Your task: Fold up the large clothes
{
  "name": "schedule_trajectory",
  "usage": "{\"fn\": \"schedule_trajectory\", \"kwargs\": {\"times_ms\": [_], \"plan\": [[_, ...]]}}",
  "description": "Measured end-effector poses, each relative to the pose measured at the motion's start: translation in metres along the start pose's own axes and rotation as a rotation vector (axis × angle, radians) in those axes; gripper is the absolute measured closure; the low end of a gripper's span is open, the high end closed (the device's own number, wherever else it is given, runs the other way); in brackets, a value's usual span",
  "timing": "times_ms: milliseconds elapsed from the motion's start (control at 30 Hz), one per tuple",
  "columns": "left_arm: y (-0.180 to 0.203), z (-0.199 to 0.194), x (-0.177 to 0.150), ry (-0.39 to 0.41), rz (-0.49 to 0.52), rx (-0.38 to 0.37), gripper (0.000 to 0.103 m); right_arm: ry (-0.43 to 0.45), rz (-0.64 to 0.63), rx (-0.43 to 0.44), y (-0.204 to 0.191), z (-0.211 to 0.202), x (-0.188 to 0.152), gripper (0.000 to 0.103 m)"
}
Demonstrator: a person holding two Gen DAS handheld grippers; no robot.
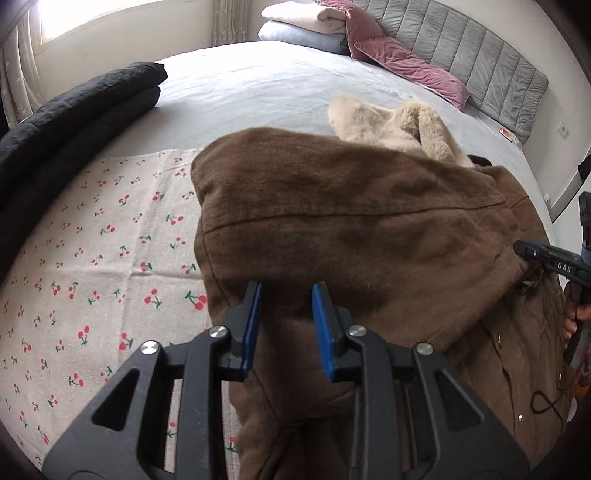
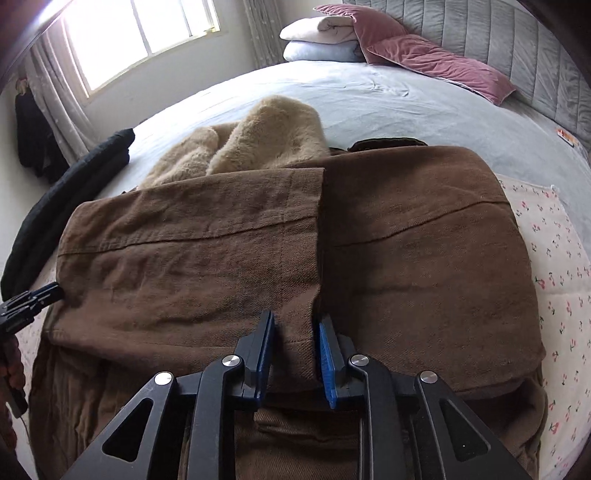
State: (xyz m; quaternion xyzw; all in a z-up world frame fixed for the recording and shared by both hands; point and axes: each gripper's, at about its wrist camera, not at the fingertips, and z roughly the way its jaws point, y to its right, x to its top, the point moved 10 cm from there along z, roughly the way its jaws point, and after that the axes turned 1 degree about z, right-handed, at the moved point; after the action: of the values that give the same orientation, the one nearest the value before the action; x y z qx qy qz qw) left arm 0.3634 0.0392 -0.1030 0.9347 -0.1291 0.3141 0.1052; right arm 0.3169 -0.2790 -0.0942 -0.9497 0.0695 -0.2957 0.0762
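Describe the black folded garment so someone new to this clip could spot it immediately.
Start from the big bed with the grey sheet and look to the window side. Along that edge lies the black folded garment, stacked in two thick layers beside the cherry-print cloth. It is the only black item; the coat in the middle is brown with beige fur.

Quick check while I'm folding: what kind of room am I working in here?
Most likely a home bedroom. The brown coat lies on a wide bed with a grey padded headboard; folded bedding and a pink pillow are stacked at its head, and a curtained window stands beyond.
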Motion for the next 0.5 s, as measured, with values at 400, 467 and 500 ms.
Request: {"fn": "schedule_trajectory", "kwargs": {"times_ms": [400, 467, 500], "plan": [[-0.033, 0.074, 0.041, -0.028, -0.054, 0.161, 0.069, 0.011, 0.005, 0.05, -0.004, -0.003, 0.004, 0.069], [-0.029, 0.073, 0.041, -0.017, -0.036, 0.2, 0.068, 0.003, 0.016, 0.048, -0.003, 0.003, 0.0, 0.063], [-0.027, 0.067, 0.042, -0.009, -0.026, 0.222, 0.068, 0.002, 0.023, 0.049, -0.001, 0.004, -0.001, 0.062]]}}
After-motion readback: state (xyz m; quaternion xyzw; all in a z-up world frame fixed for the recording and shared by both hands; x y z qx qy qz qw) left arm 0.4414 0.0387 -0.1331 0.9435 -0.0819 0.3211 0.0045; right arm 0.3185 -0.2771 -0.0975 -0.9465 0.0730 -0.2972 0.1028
